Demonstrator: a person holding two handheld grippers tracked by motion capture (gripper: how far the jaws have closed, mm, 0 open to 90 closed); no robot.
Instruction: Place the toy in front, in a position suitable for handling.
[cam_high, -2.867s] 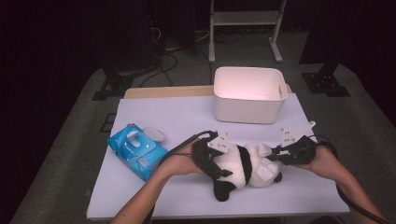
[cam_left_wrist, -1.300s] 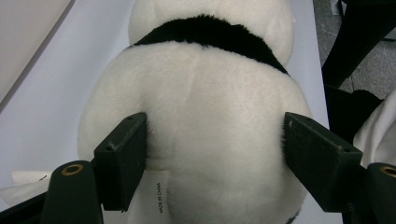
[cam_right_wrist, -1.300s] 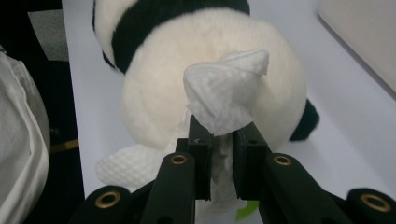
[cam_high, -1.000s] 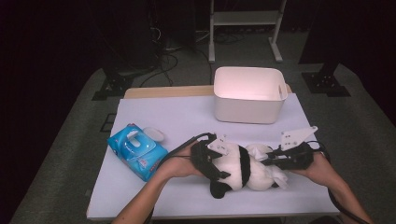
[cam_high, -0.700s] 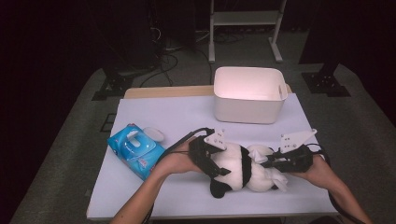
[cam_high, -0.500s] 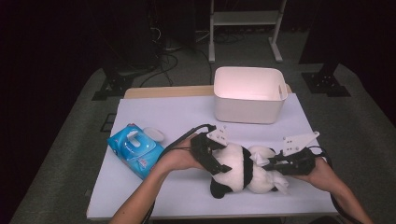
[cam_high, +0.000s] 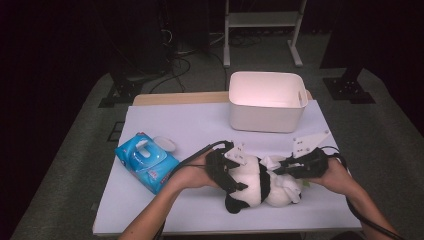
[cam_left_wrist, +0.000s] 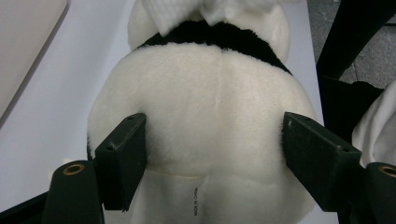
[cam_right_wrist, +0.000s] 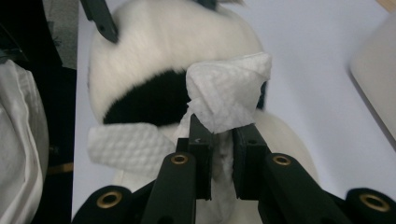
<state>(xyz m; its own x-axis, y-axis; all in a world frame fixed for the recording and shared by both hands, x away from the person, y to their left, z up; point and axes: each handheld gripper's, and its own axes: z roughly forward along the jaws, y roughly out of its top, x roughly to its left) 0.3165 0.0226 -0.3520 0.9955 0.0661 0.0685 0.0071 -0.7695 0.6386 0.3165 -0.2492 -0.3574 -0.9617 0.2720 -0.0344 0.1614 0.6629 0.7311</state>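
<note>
Lying near the front edge of the table (cam_high: 210, 125), toward the right corner, the panda toy (cam_high: 257, 182) is getting wiped. The left gripper (cam_high: 227, 172) is holding the toy's round white body, with its jaws standing wide on both sides of the fur. These jaws have just been closing a little, squeezing the toy again. The right gripper (cam_high: 280, 170) is pinching a white wipe (cam_right_wrist: 229, 100), its jaws nearly closed on the bottom of it. The wipe is pressing on the toy's black patch. Since earlier, the toy is sitting a little nearer the front edge, and the right gripper is lower over it. That probably means the cleaning is going on, not finished. Farther off, the blue wipe pack (cam_high: 145, 160) is lying near the left edge, and the white bin (cam_high: 267, 102) is standing by the back edge.
</note>
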